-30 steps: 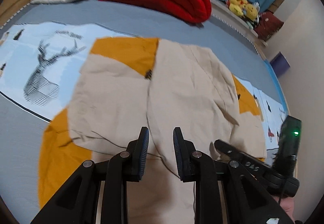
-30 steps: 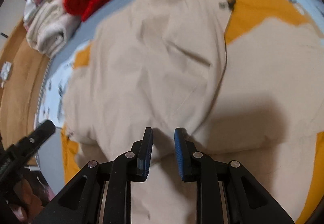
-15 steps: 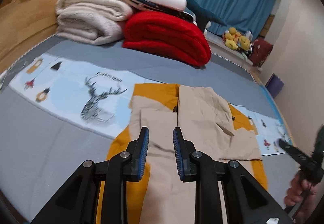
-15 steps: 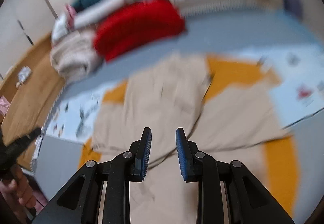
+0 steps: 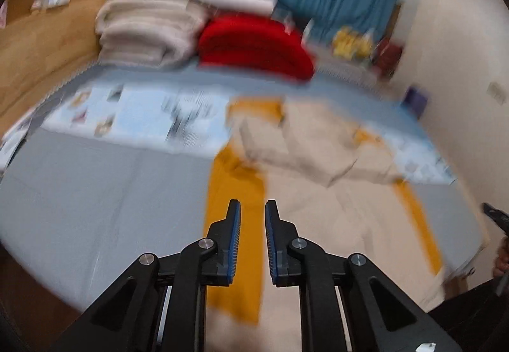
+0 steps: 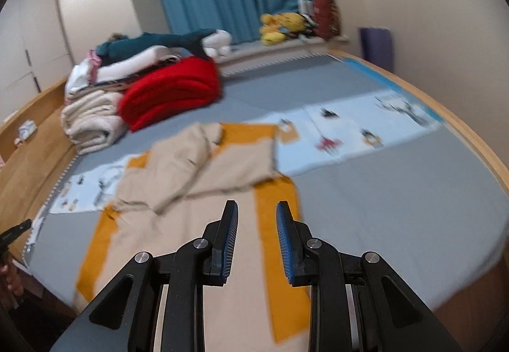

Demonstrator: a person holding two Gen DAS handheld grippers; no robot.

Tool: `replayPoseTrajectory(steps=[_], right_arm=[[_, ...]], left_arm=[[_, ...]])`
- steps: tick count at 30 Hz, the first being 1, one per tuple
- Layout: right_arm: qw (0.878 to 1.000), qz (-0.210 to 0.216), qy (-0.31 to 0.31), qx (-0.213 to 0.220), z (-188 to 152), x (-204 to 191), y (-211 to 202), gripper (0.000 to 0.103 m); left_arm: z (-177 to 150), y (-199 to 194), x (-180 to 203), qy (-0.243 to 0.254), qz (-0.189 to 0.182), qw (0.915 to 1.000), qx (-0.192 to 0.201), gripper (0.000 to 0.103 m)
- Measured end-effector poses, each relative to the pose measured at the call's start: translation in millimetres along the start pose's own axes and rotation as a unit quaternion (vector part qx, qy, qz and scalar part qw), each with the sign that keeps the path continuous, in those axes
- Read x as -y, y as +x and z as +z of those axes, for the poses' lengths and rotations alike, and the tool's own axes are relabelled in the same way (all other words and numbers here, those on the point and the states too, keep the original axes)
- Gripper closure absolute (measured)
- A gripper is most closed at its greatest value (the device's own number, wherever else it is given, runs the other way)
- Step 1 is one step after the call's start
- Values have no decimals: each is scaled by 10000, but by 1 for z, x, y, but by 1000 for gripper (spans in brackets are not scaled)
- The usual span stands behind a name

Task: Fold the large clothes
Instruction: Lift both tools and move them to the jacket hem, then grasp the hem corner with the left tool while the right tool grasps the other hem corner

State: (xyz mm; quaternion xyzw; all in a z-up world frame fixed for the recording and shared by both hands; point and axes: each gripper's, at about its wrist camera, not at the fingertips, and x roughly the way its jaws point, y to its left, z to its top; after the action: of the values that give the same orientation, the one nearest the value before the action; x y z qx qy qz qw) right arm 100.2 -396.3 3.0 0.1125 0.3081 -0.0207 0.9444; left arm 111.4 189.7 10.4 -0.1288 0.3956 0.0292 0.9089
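Where left blurs, right shows garment folded.

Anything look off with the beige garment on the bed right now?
Yes: the beige garment has its upper part bunched into a diagonal ridge over the orange cloth, not flat. Both tongs, left and right, hold nothing.

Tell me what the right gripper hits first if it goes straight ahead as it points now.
Probably the beige garment spread on the orange cloth: the right gripper, open and empty, points down at it. Depth is unclear.
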Motion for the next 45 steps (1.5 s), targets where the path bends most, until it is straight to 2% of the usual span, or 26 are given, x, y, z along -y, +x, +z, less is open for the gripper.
replayPoseTrajectory(steps=[2, 4, 7, 13, 16, 18, 21, 23, 25, 26, 28, 30, 32, 39, 45], right_arm=[[9988, 11, 370, -326, -14, 16, 9, 76], [9972, 133, 638, -373, -19, 27, 10, 76], [9974, -101, 538, -468, -24, 31, 19, 76], [9951, -128, 390, -904, -37, 32, 37, 76], [9929, -160, 438, -1096, -44, 37, 44, 76], [9907, -164, 532, -1243, -50, 42, 47, 76], [9865, -185, 697, -1470, -54, 52, 55, 76], [9838, -217, 837, -1572, -56, 57, 60, 76], [9814, -248, 928, -1662, -58, 60, 65, 76], [9807, -270, 932, -1697, -58, 59, 66, 76], [9790, -303, 917, -1794, -61, 59, 70, 76], [9757, -292, 940, -1956, -66, 60, 77, 76], [9725, -298, 932, -2115, -71, 60, 84, 76], [9587, -431, 727, -2715, -91, 57, 112, 74], [9490, -554, 605, -3044, -102, 56, 129, 71]], left_arm=[[-6, 11, -6, -216, -271, 9990, -269, 92], [-10, 18, -5, -59, -112, 9991, -406, 92], [-15, 26, -4, 55, -163, 9980, -601, 92], [-29, 34, -5, 17, -132, 9960, -889, 92], [-24, 31, -10, -155, -344, 9930, -1120, 92], [-19, 30, -12, -74, -389, 9909, -1289, 92], [-19, 32, -16, 190, -233, 9885, -1485, 92], [-25, 38, -27, -77, -307, 9868, -1589, 92], [-37, 49, -44, -684, -438, 9829, -1653, 92], [-47, 59, -51, -1006, -462, 9780, -1768, 92], [-60, 72, -55, -1176, -315, 9714, -2040, 92], [-73, 87, -53, -1064, 14, 9643, -2423, 92], [-79, 95, -52, -1012, 124, 9591, -2642, 91], [-75, 97, -63, -1287, 245, 9578, -2558, 71], [-76, 109, -71, -1262, 504, 9522, -2734, 66]])
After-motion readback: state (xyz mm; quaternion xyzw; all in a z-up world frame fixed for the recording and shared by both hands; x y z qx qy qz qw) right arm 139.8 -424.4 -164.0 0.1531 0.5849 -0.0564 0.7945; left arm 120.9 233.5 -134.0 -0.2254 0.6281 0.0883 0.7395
